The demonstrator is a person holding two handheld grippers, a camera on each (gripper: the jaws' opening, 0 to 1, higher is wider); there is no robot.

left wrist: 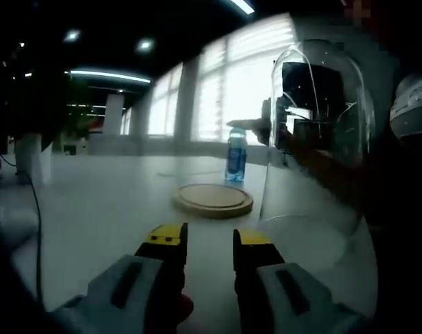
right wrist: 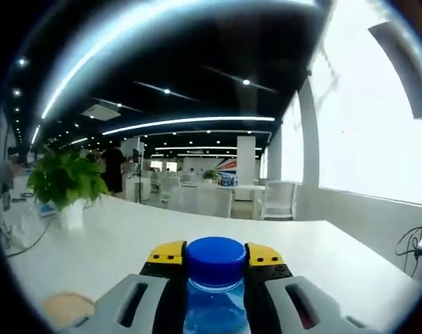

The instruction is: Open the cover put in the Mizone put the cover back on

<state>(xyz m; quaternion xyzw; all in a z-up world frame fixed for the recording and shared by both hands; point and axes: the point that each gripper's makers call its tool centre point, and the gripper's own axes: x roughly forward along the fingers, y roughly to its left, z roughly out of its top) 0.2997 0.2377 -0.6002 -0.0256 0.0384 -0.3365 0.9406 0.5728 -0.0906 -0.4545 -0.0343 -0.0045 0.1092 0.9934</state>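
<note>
Progress reads as roughly a third of the way. In the left gripper view, the clear glass dome cover (left wrist: 322, 132) is already off the round wooden base (left wrist: 213, 200), which lies bare on the white tabletop (left wrist: 92, 209) well in from its edges. The cover sits off to the side of the base, but whether it rests on the tabletop or is held up I cannot tell. The left gripper (left wrist: 209, 243) hangs short of the base with its yellow-tipped jaws parted and nothing between them. Beyond the base stands the blue Mizone bottle (left wrist: 236, 154), with the right gripper (left wrist: 256, 126) at its cap. In the right gripper view, that gripper's jaws flank the bottle's blue cap (right wrist: 216, 261) and look closed on the neck just under it, so the bottle seems gripped. The base shows as a pale disc (right wrist: 67, 306) nearer the tabletop's edge, beside the jaws. A potted green plant (right wrist: 66, 184) stands farther off. Left to do, as I judge it: set the bottle on the base, then lower the cover over it.
</note>
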